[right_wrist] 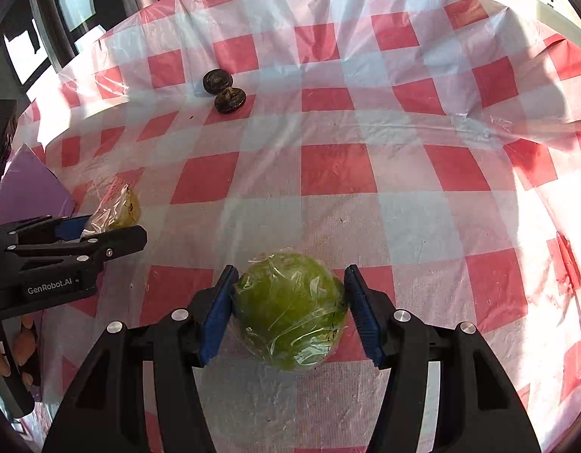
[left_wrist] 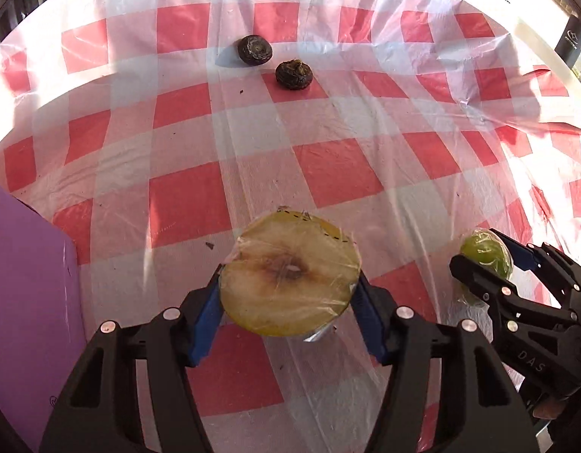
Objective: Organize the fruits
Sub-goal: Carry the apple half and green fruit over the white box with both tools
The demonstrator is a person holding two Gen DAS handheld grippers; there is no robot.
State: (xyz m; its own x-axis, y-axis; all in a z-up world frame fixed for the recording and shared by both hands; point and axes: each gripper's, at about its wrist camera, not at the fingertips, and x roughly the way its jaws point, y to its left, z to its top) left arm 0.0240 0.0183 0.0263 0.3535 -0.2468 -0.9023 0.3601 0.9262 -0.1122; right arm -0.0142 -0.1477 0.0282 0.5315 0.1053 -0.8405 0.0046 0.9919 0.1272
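Left hand-held gripper (left_wrist: 288, 294) is clamped on the wrapped half fruit (left_wrist: 290, 275) at six o'clock, cut face up; right hand-held gripper (right_wrist: 290, 315) is clamped on the green wrapped fruit (right_wrist: 290, 309). Both look light but slippery in film and soft-fleshed, so squeeze the firm flanks gently, above the worktop (left_wrist: 328, 173).

The purple sheet (left_wrist: 30, 302) is running off the left edge; gripper arms are covering the tablecloth (left_wrist: 252, 173).

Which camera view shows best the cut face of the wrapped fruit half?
The left wrist view: the cut face of the wrapped fruit half fills the gap in the left gripper. The right wrist view shows only its wrapped edge from the side.
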